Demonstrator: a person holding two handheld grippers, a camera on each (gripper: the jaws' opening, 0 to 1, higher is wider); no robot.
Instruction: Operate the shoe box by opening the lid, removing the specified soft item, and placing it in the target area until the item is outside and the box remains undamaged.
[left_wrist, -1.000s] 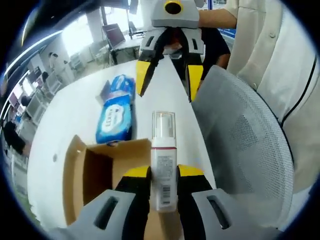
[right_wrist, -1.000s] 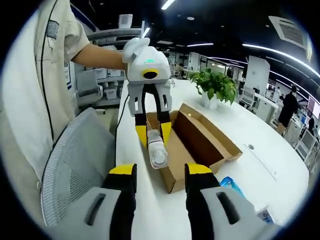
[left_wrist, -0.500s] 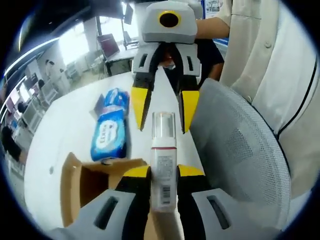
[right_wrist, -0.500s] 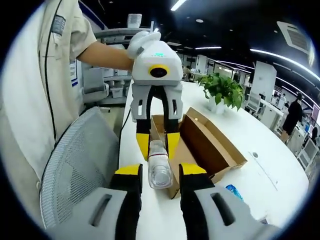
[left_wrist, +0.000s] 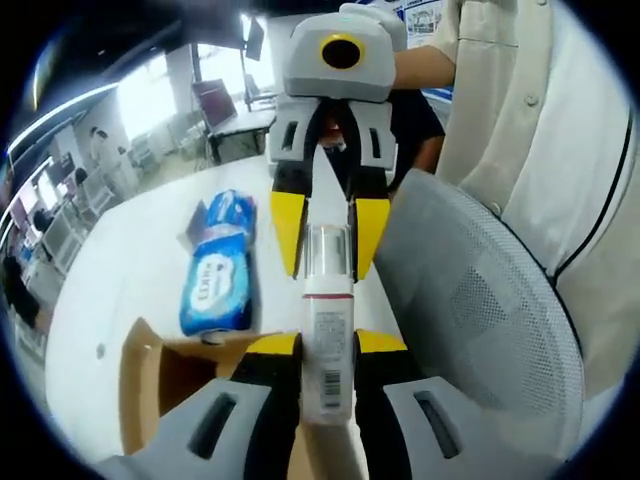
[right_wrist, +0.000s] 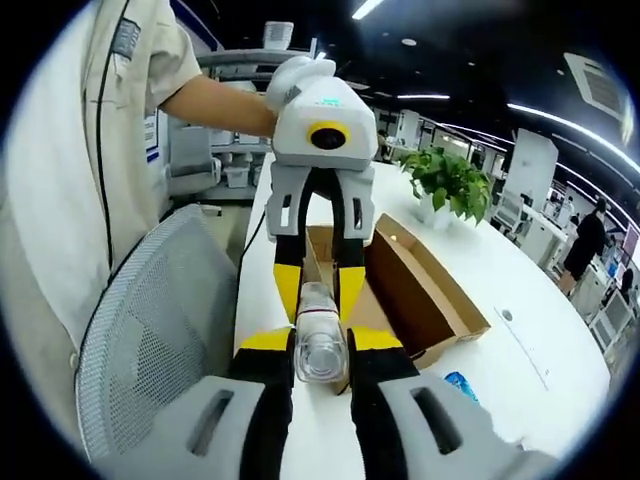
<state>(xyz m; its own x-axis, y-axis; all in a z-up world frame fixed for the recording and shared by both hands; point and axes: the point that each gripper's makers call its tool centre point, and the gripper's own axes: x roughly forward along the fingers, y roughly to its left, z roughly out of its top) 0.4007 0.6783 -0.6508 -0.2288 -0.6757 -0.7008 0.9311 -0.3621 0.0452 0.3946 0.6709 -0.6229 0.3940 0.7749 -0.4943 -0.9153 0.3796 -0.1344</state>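
In the left gripper view the left gripper (left_wrist: 327, 345) is clamped on the lower body of a white pump bottle (left_wrist: 328, 330) with a clear cap, holding it out above the near edge of the white tabletop (left_wrist: 140, 240). The right gripper (left_wrist: 323, 238) faces it from the far side, its yellow-tipped jaws set on either side of the clear cap.

In the right gripper view the right gripper (right_wrist: 320, 340) has its jaws close against the cap end of the pump bottle (right_wrist: 319, 340); they appear to press it, though I cannot tell whether they truly grip. The left gripper (right_wrist: 314, 282) holds the other end.

The open cardboard shoe box (right_wrist: 410, 290) lies on the tabletop beside the bottle, its lid folded back toward the table's middle. A blue pack of wet wipes (left_wrist: 214, 270) lies flat on the tabletop, just beyond the shoe box (left_wrist: 165, 360) corner. A grey mesh chair back (left_wrist: 470, 310) stands against the table's near edge, next to a person in a beige shirt (left_wrist: 560, 130). A potted plant (right_wrist: 445, 180) sits toward the far edge.
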